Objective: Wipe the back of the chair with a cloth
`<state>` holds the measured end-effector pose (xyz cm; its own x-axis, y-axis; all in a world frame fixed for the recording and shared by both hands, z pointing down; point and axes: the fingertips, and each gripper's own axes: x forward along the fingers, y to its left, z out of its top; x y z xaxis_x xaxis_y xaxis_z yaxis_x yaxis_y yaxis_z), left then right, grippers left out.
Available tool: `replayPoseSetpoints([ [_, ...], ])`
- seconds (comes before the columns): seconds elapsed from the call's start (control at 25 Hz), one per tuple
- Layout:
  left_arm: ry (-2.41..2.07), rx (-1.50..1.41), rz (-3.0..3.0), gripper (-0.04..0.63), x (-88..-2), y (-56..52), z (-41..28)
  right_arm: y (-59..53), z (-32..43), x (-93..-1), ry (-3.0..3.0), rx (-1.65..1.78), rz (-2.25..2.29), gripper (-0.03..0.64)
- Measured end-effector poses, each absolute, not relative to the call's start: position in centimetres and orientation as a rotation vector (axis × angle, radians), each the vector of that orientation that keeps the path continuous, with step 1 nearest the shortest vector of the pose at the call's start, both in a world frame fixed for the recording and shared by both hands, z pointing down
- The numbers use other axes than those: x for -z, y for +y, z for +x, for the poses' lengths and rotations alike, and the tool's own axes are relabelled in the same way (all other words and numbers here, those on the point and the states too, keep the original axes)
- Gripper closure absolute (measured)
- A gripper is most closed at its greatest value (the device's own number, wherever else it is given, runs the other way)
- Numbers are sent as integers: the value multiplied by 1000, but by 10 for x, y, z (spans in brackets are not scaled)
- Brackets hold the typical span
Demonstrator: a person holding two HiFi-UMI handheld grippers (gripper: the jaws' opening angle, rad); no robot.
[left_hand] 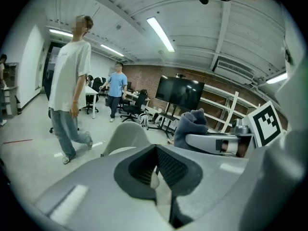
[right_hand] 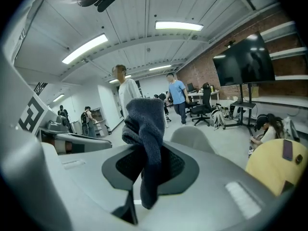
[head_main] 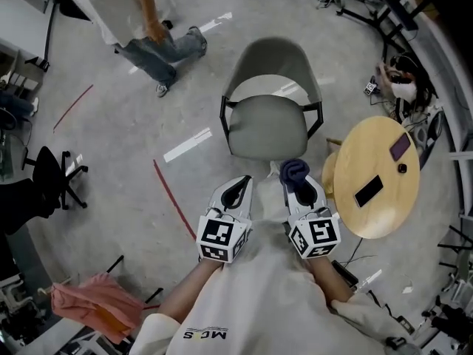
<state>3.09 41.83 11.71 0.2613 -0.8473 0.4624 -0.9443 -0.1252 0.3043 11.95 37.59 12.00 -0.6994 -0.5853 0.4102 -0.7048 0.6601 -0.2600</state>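
The wiping has not started. The right gripper [head_main: 299,184] is clenched on a dark blue cloth [head_main: 294,171], which stands bunched above its jaws and hangs down between them in the right gripper view. The cloth is held in the air just short of the seat's near edge, clear of the chair [head_main: 267,120]. The left gripper [head_main: 241,184] holds nothing, and its jaws look drawn together, though a pale sliver low in the left gripper view leaves that slightly unsure. The chair back [head_main: 272,56] is on the far side, beyond the seat, so I judge the whole job is left: reaching it, pressing the cloth on and stroking across.

The back is a smooth grey moulded shell on dark legs — likely easy to wipe.

The room is an open workshop with a concrete floor [head_main: 111,146] marked with white and red tape. A round wooden table [head_main: 369,150] stands just right of the chair, and a person [head_main: 159,46] walks beyond it.
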Motion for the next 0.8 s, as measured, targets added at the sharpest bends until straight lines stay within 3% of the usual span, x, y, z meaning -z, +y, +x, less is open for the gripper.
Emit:
replayPoseSetpoints([
  [0.4,-1644,-304,1952,594,-116,264,47,220,140,-127,-2589,-654,995,535],
  [0.8,-1578,-348,1961,594,-132,193,54,138,138,-130,-2585,-582,984,535],
])
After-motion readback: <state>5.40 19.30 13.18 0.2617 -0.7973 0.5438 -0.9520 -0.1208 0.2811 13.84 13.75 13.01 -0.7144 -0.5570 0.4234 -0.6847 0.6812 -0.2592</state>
